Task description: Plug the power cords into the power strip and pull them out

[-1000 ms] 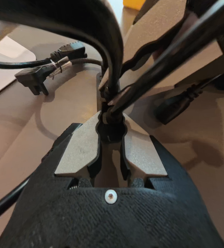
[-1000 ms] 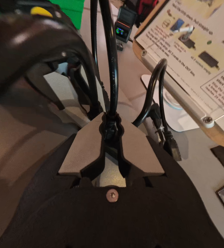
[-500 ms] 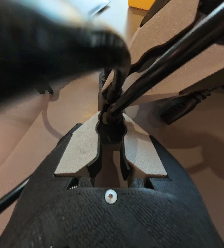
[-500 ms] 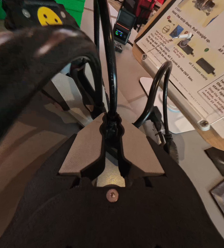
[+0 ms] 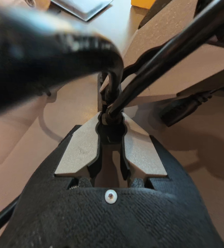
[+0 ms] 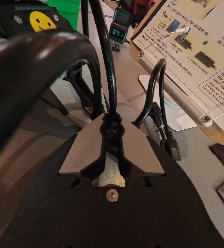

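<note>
Right wrist view: plug [image 6: 110,130] pinched between claw [image 6: 112,120] tips.

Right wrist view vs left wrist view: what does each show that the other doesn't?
Only the right wrist view: a printed instruction sheet on a board, a small device with a lit screen, a yellow smiley sticker, and a bundled spare cord.

Only the left wrist view: a yellow object at the top edge and a loose connector on the table.

Both: the right gripper and left gripper, each shut on a black cord, close together on the table.
</note>
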A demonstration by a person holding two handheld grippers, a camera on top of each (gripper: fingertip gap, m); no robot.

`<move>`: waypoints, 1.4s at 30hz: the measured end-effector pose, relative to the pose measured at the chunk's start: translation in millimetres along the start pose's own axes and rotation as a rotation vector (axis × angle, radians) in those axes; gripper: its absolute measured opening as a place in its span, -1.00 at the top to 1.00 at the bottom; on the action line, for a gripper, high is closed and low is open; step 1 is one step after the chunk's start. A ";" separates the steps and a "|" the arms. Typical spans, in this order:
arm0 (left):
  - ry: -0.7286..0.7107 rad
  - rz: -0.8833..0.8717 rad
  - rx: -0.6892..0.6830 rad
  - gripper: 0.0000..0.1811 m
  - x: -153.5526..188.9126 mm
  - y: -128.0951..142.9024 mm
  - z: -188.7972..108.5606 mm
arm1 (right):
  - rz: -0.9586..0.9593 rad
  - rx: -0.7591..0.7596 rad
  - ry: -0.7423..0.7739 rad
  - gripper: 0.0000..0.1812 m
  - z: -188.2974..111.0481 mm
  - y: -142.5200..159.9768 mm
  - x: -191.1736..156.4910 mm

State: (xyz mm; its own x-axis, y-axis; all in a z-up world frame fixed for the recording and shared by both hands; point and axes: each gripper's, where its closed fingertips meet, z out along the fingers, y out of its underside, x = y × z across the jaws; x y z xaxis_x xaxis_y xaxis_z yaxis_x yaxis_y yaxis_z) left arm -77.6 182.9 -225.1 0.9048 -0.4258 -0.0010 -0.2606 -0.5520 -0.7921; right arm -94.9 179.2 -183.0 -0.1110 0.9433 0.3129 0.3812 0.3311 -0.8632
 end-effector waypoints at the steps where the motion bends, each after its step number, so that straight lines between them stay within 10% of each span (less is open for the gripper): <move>1: 0.005 -0.004 0.009 0.73 0.4 -0.5 -0.6 | -0.015 -0.001 0.012 0.88 -0.4 -1.0 -0.6; 25: 0.134 0.020 -0.007 0.72 19.4 5.1 -6.3 | 0.028 0.030 -0.299 0.87 -15.3 3.6 -13.6; 42: 0.059 0.022 -0.024 0.72 18.2 1.8 -1.1 | 0.077 0.020 -0.247 0.88 -12.0 2.9 -8.2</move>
State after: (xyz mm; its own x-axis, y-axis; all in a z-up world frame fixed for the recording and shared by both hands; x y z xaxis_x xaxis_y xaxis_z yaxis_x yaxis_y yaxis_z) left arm -62.0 173.4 -225.9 0.8775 -0.4793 0.0183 -0.2891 -0.5590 -0.7771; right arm -81.9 172.2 -183.4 -0.3037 0.9422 0.1417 0.3794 0.2560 -0.8891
